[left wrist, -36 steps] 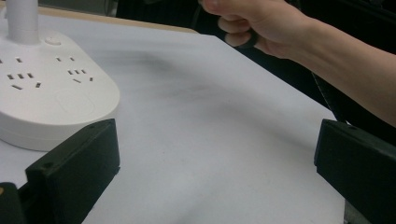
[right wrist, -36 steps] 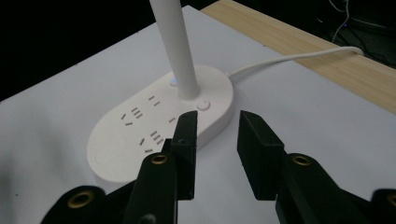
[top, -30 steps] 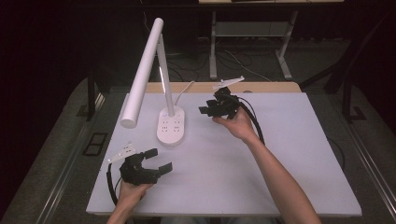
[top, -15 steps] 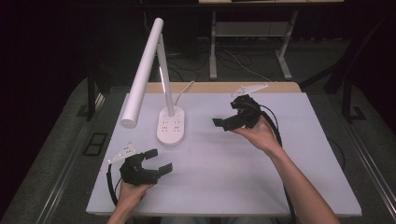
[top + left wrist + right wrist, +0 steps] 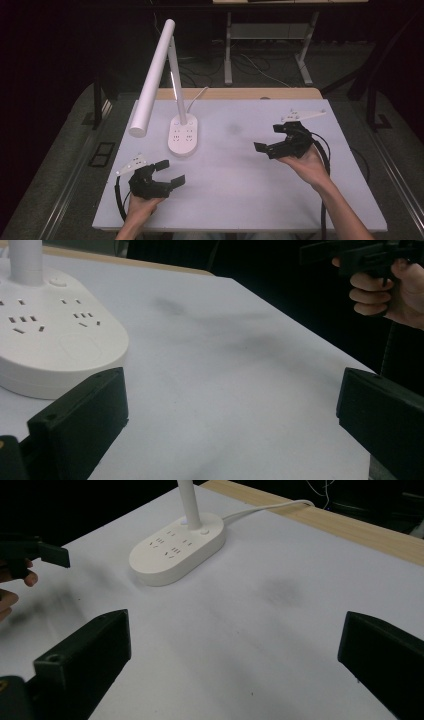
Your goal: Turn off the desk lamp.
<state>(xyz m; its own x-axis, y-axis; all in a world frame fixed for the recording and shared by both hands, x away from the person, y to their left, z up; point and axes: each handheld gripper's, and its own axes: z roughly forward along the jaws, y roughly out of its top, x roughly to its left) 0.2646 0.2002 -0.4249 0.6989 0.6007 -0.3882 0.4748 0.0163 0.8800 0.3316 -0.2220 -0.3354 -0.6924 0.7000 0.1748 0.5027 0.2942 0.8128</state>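
On the table: a white mat [image 5: 240, 195] covers the top, and a wooden edge [image 5: 240, 93] shows along its far side.
Lamp: a white lamp [image 5: 152, 80] stands at the far left of the mat; its thin stem rises from the base and its long tube head slants down to the left, ending above the mat's left edge.
Base: the lamp's oval base [image 5: 183, 135] lies flat on the mat, with rows of sockets on its top and a white cord [image 5: 199, 95] leaving from its far end toward the wooden edge.
Left gripper: your left gripper [image 5: 167, 172] sits at the near left of the mat, in your left hand [image 5: 142, 204]; its jaws are spread wide with nothing between them, and they point toward the base, which lies near but apart from them.
Left gripper view: the base [image 5: 55, 335] sits just past the left jaw, not touching it; bare mat lies between the jaws.
Right gripper: your right gripper [image 5: 270, 137] is at the right side of the mat, well apart from the base, in your right hand [image 5: 307, 165]; its jaws have just been opening and now stand wide apart, with nothing between them.
Right gripper view: the jaws frame bare mat, with a faint grey smudge [image 5: 282, 590] on it; the base [image 5: 177, 547] lies farther off, up and to the left.
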